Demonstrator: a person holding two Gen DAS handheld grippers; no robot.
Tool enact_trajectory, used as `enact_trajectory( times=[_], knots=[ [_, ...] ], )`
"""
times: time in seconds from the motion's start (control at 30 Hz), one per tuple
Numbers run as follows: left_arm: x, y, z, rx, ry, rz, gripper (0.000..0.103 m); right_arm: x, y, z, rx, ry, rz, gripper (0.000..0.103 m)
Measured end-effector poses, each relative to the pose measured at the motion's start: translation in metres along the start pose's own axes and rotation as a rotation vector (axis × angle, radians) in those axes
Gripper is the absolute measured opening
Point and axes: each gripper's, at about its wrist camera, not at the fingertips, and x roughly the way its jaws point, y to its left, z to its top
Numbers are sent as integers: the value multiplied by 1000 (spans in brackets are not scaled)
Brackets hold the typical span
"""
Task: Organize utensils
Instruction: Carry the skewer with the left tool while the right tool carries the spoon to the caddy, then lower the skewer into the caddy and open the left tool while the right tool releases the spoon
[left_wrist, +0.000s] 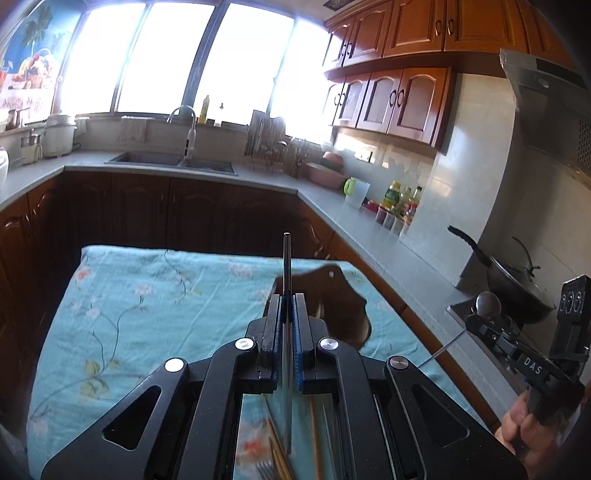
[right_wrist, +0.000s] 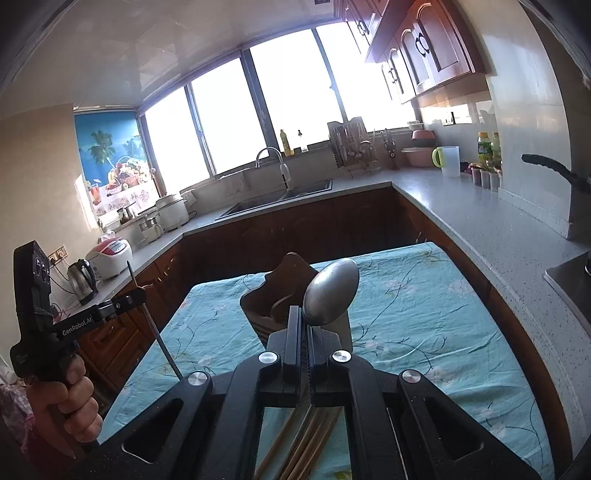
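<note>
My left gripper (left_wrist: 287, 301) is shut on a thin metal chopstick (left_wrist: 287, 258) that stands upright between its pads. From the right wrist view this gripper (right_wrist: 137, 293) is at the left, the chopstick (right_wrist: 157, 334) slanting down through it. My right gripper (right_wrist: 306, 314) is shut on the handle of a metal spoon (right_wrist: 332, 291), bowl up. It also shows at the right in the left wrist view (left_wrist: 480, 325), with the spoon (left_wrist: 487, 303). A brown wooden utensil holder (left_wrist: 332, 295) (right_wrist: 280, 291) lies on the cloth just beyond both grippers. Loose chopsticks (right_wrist: 295, 443) and a fork (left_wrist: 266, 470) lie beneath them.
A turquoise floral cloth (left_wrist: 147, 314) covers the table. A grey counter (right_wrist: 480, 229) runs along the right and the back with a sink (left_wrist: 173, 160), a white jug (right_wrist: 450, 160) and bottles (left_wrist: 397, 199). A black wok (left_wrist: 517, 284) sits on the stove at the right.
</note>
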Motion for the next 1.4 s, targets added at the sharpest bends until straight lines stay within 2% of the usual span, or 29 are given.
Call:
enact_trajectory(
  times=[0.27,0.43,0.57,0.67,0.77,0.87,1.0,1.1,1.27,1.4],
  knots=[
    [28,-1,54,-22,-151,30,4,23,1,46,-50,-69,-31,2],
    [63,0,66,-33,-193,77,4,63,1,58,-103,-36,-73,2],
    [97,6,57,-66,-177,107,4,94,1,47,-144,24,-94,2],
    [116,11,44,-91,-154,99,4,115,2,34,-169,70,-102,2],
    [126,13,33,-102,-140,90,4,130,-1,24,-168,108,-100,2],
    [122,16,35,-137,-146,63,4,137,-5,18,-156,127,-95,2],
    [103,13,54,-140,-205,41,4,127,-9,23,-141,103,-87,2],
    [103,7,62,-120,-241,64,4,123,-9,32,-136,79,-88,2],
    [121,13,55,-145,-219,84,4,136,-10,31,-146,85,-103,2],
    [136,10,38,-99,-185,117,4,145,-12,25,-145,116,-103,2]
  ],
)
